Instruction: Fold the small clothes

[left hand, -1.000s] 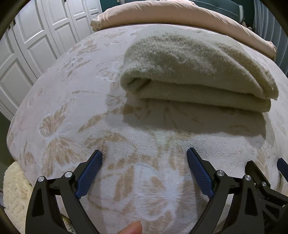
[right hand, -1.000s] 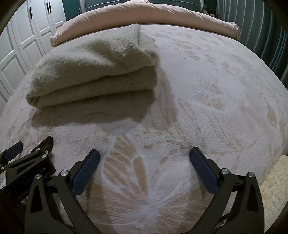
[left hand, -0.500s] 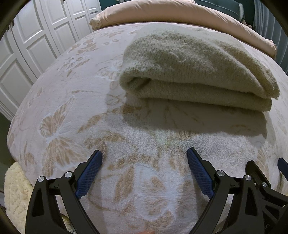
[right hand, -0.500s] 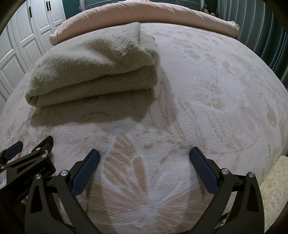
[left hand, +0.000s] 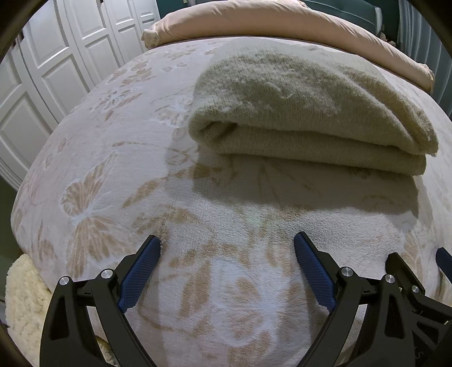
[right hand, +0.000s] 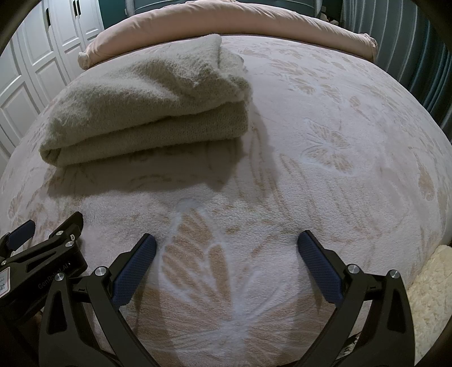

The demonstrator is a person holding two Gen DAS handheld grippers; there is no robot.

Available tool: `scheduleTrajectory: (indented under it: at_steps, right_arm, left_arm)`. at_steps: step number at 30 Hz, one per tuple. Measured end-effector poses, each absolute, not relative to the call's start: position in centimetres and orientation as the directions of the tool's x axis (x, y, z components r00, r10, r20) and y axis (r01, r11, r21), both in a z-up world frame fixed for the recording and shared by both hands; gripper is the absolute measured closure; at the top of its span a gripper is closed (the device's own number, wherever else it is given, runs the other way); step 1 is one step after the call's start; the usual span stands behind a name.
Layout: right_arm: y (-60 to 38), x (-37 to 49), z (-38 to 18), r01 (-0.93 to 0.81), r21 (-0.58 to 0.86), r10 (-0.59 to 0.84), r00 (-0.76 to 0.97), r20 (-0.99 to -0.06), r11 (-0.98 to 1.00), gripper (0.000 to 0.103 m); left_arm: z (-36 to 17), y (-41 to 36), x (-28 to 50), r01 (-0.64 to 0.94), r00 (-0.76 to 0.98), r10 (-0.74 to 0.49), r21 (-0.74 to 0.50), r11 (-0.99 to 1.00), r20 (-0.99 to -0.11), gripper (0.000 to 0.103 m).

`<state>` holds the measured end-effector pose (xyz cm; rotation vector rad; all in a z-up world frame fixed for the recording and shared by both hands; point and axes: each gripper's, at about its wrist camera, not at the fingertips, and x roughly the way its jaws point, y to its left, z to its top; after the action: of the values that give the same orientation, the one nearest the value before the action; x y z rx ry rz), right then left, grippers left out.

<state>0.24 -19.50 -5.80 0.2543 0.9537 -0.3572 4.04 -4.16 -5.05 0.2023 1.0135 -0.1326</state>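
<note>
Nothing much moved; my left gripper (left hand: 227, 242) and right gripper (right hand: 226, 238) stay wide apart, holding nothing. My folded sweater (left hand: 305, 113) lies long side to side on the bed (left hand: 113, 175). Only my left view shows its rolled left end.

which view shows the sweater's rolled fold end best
Left wrist: the sweater lies near centre, with its rolled end facing the camera. The right wrist view shows the sweater off to the left, that end small and oblique.

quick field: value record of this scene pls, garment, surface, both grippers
garment: beige knit garment, folded into a stacked bundle, lying flat
surface: fleece blanket with a tan butterfly print, spread over the bed
behind: pink pillow at the far end
left gripper: open, empty, short of the garment
right gripper: open, empty, not touching the garment
side: white panelled doors
</note>
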Motion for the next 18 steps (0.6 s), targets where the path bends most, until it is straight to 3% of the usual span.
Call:
scheduleTrajectory:
  at_steps: [9, 18]
  right_arm:
    - [-20.0, 1.0, -4.5, 0.415, 0.022, -0.214, 0.512, -0.832, 0.91, 0.005]
    - [-21.0, 2.5, -3.0, 0.421, 0.024, -0.221, 0.522, -0.824, 0.907, 0.006]
  left_arm:
    - [-3.6, -4.8, 4.5, 0.194, 0.543, 0.019, 0.147, 0.97, -0.839, 0.01]
    - [-2.6, -5.3, 6.8, 0.201, 0.48, -0.025, 0.083, 0.976, -0.877, 0.014]
